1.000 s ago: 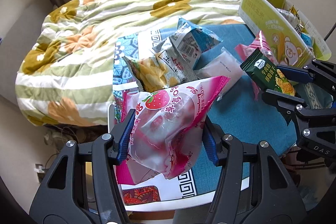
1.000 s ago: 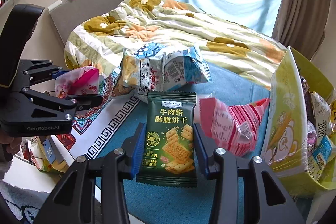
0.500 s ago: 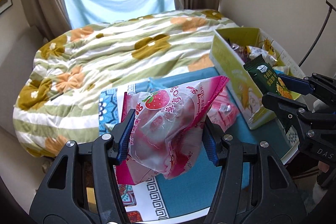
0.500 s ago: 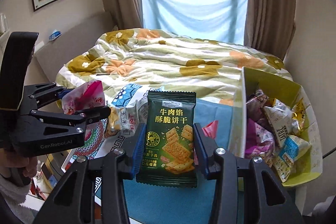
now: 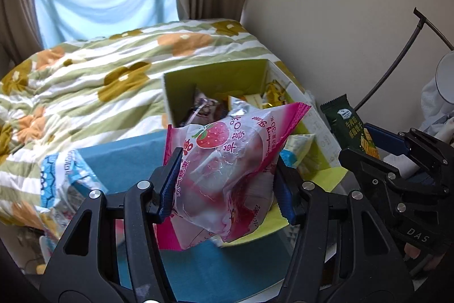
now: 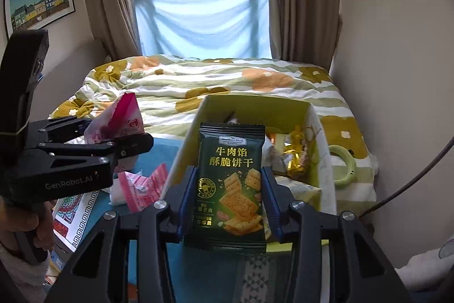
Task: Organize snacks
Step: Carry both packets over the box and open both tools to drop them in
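Carry step: left gripper (image 5: 227, 183) clamps the pink strawberry candy bag (image 5: 227, 161), right gripper (image 6: 228, 206) the dark-green cracker packet (image 6: 231, 183) — next, release both over the far yellow-green cardboard box (image 6: 255, 104).

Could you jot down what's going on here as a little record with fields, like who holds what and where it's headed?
left gripper: shut on pink strawberry packet
right gripper: shut on green cracker packet
likely destination: yellow-green box, already holding snacks
left on table: pink wrapper
table: blue cloth
background: flowered quilt
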A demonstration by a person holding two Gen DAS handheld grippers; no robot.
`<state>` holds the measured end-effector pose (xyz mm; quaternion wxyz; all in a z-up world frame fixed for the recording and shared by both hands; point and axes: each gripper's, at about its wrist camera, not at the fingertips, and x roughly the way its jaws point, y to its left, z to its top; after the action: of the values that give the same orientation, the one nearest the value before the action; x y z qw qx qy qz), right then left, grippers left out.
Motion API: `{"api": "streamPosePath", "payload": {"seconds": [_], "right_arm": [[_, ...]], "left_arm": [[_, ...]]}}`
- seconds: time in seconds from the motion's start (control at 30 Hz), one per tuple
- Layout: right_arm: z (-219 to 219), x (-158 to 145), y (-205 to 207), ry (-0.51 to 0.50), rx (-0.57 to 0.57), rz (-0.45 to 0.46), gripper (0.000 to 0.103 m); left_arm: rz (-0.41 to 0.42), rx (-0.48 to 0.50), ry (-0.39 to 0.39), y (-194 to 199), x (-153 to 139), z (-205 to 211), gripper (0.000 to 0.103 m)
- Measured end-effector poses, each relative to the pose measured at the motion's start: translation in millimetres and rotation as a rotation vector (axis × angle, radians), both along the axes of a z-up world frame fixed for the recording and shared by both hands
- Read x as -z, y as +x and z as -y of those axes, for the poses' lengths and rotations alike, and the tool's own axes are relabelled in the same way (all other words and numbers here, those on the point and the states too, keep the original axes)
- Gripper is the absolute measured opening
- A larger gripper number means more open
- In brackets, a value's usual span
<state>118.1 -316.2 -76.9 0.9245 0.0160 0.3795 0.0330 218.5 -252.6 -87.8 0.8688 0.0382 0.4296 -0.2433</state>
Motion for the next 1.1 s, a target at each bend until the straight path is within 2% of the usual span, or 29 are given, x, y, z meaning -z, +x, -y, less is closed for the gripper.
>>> {"api": "streamPosePath", "payload": {"seconds": [0.1, 0.2, 0.23, 0.33, 0.37, 0.67, 0.87, 1.1], "right_arm": [[38.7, 2.4, -0.6, 0.011, 0.025, -0.010, 0.041], [69.0, 9.6, -0.2, 0.022, 0.041, -0.030, 0.041], [77.4, 12.3, 0.6, 0.030, 0.044, -0.040, 0.041], [96.4, 20.6, 5.1, 0.053, 0.040, -0.060, 0.041], [100.7, 23.0, 6.5, 0.061, 0.037, -0.064, 0.040], [103.7, 41.4, 32.2, 0.111, -0.027, -0.104, 0.041], [72.5, 57.5, 52.7, 0.139, -0.097, -0.146, 0.041], [43.4, 77.8, 66.7, 0.158, -0.135, -0.199, 0.041]], "left_arm": [[-0.054, 0.015, -0.008, 3.0, 20.7, 39.6, 0.055], [-0.092, 0.009, 0.019, 5.6, 40.1, 68.6, 0.055], [-0.099, 0.005, 0.028, 7.0, 45.7, 73.2, 0.062], [-0.084, -0.030, 0.060, 6.0, 52.1, 79.7, 0.099], [-0.073, -0.040, 0.055, 4.7, 52.1, 76.6, 0.102], [-0.086, -0.170, 0.098, -4.8, 47.0, 22.2, 0.102], [-0.052, -0.243, 0.133, -11.0, 37.7, -12.5, 0.102], [-0.055, -0.279, 0.155, -16.0, 43.6, -35.1, 0.102]]}}
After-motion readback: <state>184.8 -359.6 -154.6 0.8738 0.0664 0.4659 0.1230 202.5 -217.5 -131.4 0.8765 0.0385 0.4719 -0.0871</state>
